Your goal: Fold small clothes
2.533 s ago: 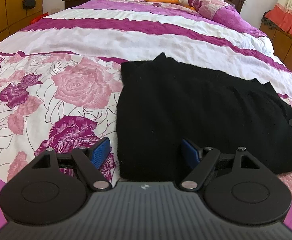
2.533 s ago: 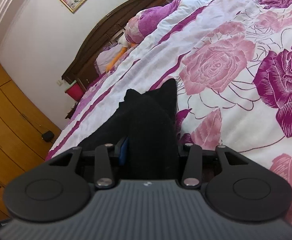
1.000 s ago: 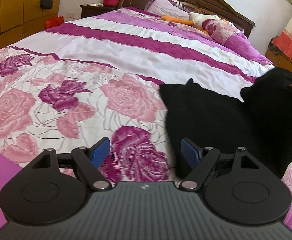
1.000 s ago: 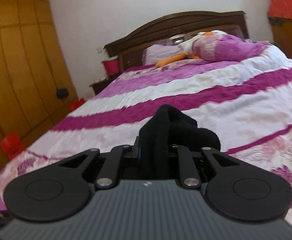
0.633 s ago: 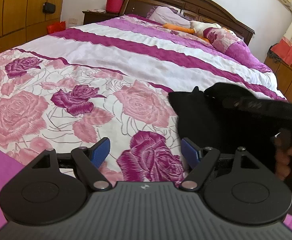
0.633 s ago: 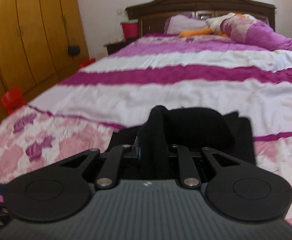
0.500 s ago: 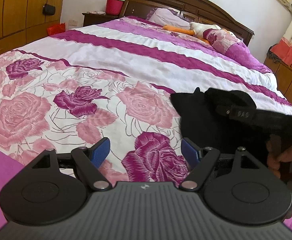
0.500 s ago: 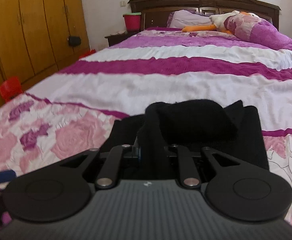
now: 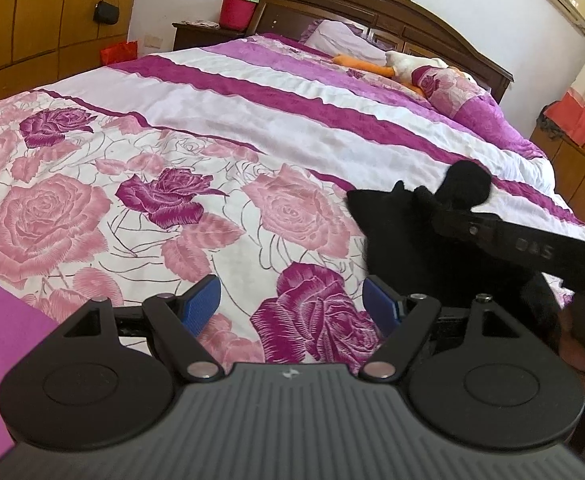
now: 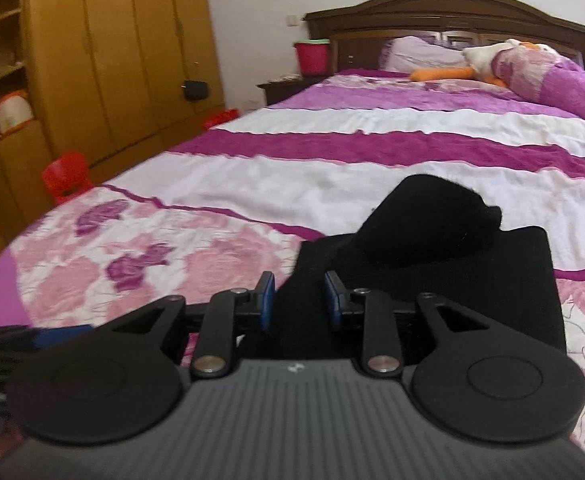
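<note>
Now | right hand-held gripper (image 10: 298,300) parted | black garment (image 10: 432,264) released onto bed (image 10: 332,168)

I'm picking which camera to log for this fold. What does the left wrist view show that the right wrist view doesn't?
Only the left wrist view shows the left gripper, open over the floral bedspread, the right tool's side, and orange curtains.

Only the right wrist view shows the right gripper, its blue pads apart around a fold of the black garment, plus a red stool.

Both show the garment, bedspread, wooden headboard and red bucket.
</note>
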`<state>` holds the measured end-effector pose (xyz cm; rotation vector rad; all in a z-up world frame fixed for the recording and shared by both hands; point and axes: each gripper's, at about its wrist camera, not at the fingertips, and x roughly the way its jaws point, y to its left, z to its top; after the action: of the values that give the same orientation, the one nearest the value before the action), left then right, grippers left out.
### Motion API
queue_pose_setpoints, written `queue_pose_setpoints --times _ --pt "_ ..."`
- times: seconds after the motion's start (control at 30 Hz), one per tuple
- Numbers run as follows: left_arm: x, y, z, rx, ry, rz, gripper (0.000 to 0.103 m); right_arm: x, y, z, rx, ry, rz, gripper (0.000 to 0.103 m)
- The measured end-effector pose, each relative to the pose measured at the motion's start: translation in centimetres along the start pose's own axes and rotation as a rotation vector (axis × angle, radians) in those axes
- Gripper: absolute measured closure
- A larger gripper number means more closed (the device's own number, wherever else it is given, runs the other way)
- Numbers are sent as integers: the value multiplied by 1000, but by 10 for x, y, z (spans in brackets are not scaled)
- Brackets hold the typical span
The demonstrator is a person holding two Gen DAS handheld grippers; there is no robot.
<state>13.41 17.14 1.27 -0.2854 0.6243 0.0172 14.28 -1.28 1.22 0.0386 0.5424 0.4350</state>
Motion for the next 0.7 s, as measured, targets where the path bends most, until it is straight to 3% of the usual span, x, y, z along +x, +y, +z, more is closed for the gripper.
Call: queue_pose_setpoints --times 0.27,0.57,0.7 --pt "-11 -16 5 -10 -15 -53 21 -46 -18 0 99 -33 34 74" --pt "-8 -50 18 -71 -6 -202 21 -91 -69 -21 277 -62 -92 71" --pt "3 -73 22 -52 17 -244 21 -105 -89 -33 321 -71 -127 70"
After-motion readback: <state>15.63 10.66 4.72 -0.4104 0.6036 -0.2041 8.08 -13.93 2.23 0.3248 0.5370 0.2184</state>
